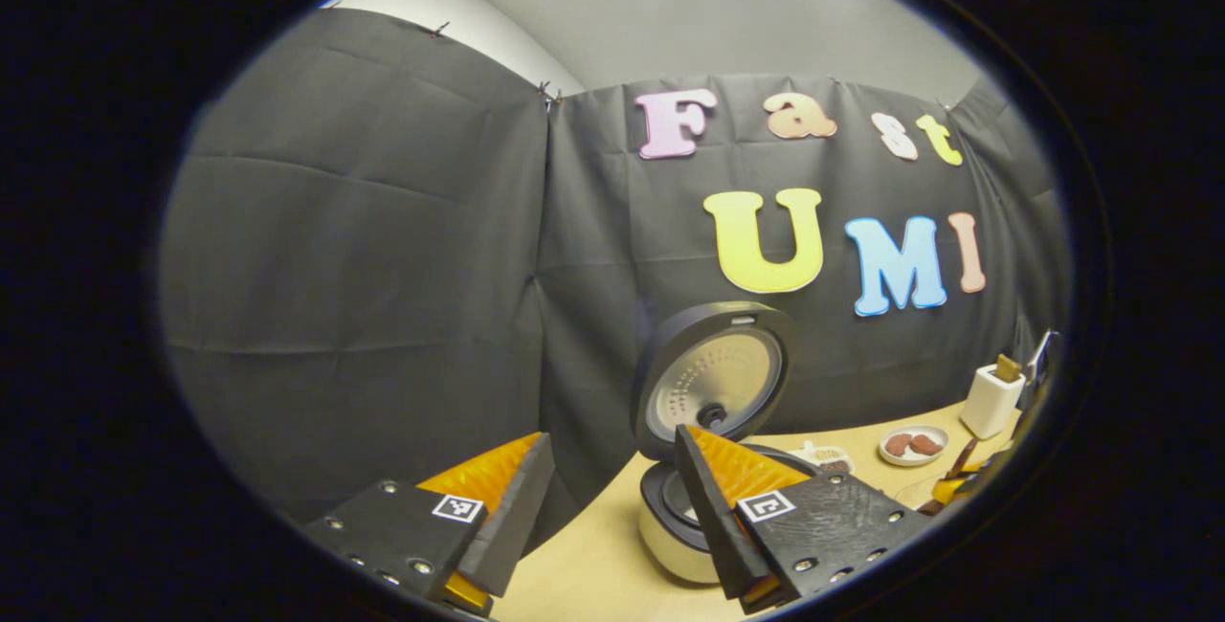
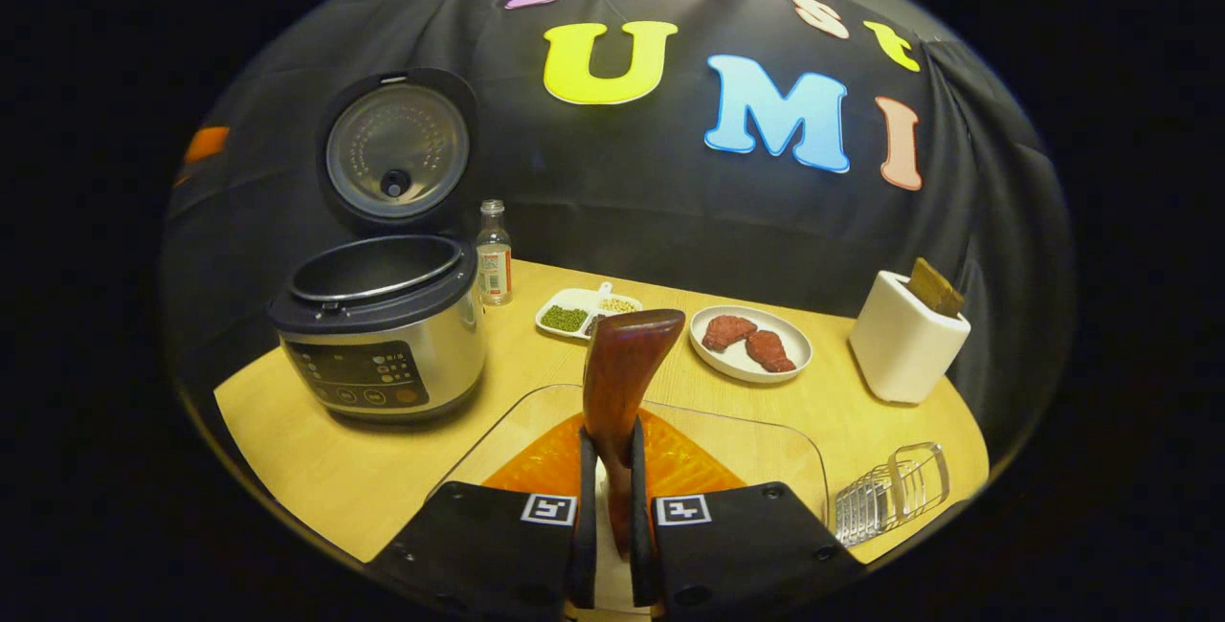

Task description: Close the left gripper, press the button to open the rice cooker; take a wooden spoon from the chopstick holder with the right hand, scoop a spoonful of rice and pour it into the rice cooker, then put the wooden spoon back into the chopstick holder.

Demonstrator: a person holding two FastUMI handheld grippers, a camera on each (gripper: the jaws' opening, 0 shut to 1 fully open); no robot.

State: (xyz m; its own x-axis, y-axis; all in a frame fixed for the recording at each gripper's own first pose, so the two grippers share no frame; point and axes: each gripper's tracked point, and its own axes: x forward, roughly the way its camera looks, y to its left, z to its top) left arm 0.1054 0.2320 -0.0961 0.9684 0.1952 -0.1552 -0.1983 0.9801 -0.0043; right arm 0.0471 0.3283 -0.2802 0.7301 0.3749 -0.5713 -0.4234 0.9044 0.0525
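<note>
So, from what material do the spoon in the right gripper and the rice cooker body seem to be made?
The spoon looks like dark reddish-brown wood with a smooth, slightly glossy finish; faint grain shows. The rice cooker body seems to be brushed metal, judging by its silvery sheen, with a dark, probably plastic, rim and control panel.

**What I can't make out**

In the left gripper view, my own right finger (image 1: 713, 498) covers the front of the rice cooker (image 1: 675, 531), so its pot is hidden. In the right gripper view, the wooden spoon (image 2: 622, 383) drops between my fingers and its lower end is out of sight. Right of the rice cooker, the small tray's (image 2: 586, 312) contents are too small to identify.
</note>
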